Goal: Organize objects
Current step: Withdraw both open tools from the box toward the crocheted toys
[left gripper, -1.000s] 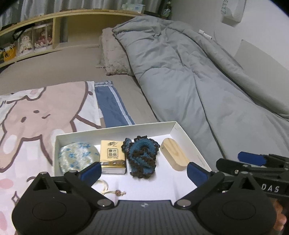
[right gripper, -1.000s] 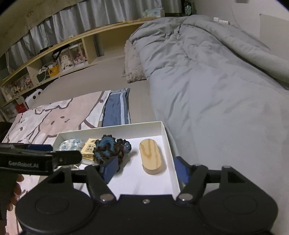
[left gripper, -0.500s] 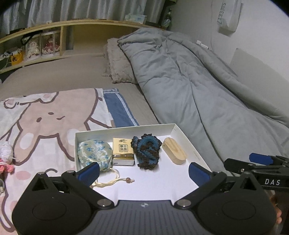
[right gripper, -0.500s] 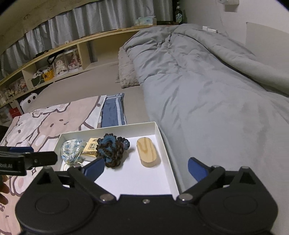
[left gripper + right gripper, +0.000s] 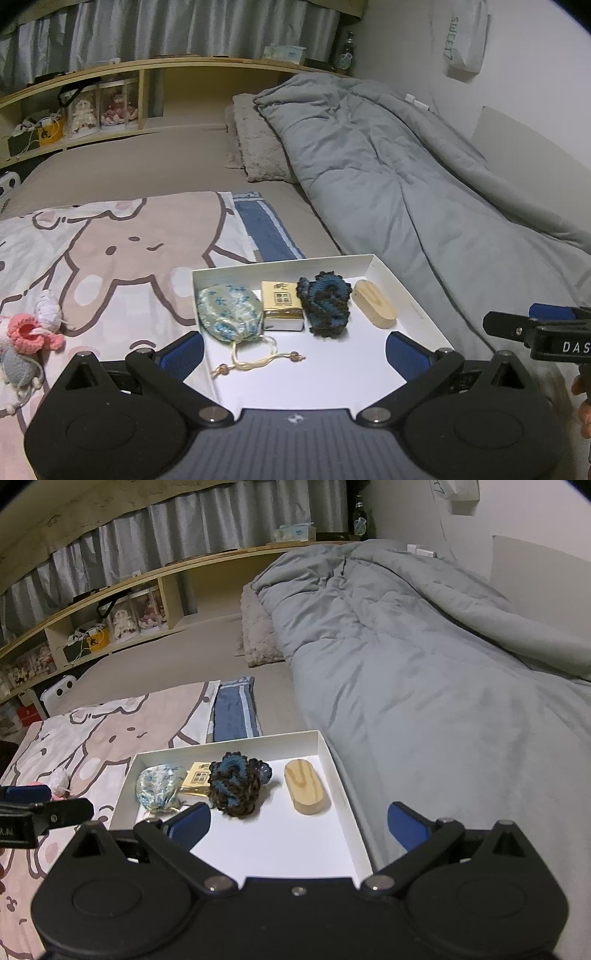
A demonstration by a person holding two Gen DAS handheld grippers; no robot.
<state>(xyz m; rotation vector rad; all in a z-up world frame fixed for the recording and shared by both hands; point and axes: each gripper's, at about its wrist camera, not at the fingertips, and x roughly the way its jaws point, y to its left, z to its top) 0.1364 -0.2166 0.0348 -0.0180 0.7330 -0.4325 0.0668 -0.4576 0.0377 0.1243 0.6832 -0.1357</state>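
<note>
Four things sit in your white tray (image 5: 406,284) at lower centre: one floral pouch (image 5: 229,317), one tissue pack (image 5: 280,301), one crocheted piece (image 5: 327,302), one wooden block (image 5: 375,302). Left tool (image 5: 295,349) and right tool (image 5: 297,823) both gape wide, empty.

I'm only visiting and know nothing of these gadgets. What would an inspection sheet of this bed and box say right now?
Surface: bed with cartoon-print blanket and grey duvet.
Job's things: shallow white cardboard box holding floral drawstring pouch, yellow tissue packet, blue-brown crocheted piece, oval wooden block.
Clutter: crocheted toys outside the box on the blanket.
Grippers: left gripper open, empty; right gripper just opened, empty.
Cables: nothing seen.
Surroundings: wooden shelf, grey curtains.
</note>
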